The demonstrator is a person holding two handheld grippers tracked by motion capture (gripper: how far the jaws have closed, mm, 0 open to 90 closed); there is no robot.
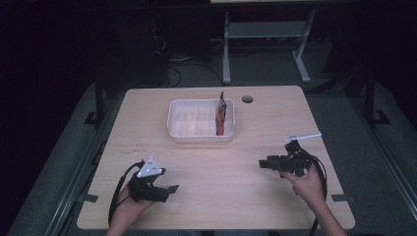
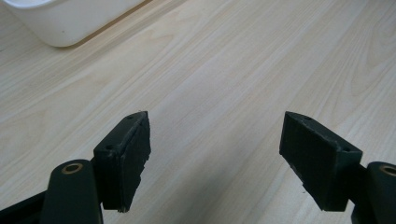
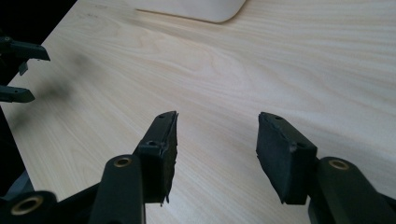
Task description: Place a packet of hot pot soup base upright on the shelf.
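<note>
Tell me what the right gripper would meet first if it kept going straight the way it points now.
Probably the left gripper. The right gripper, jaws open and empty, points across bare table toward it; the white tray lies off to one side. Depth is hard to judge.

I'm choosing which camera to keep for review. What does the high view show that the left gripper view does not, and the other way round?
High view alone: the whole white tray with a red packet standing upright at its right end, the right gripper in the person's right hand, and the left hand. Left gripper view alone: a close look along the left gripper, whose jaws stand apart with nothing between them. Both share the pale wooden table, the tray and the left gripper.
</note>
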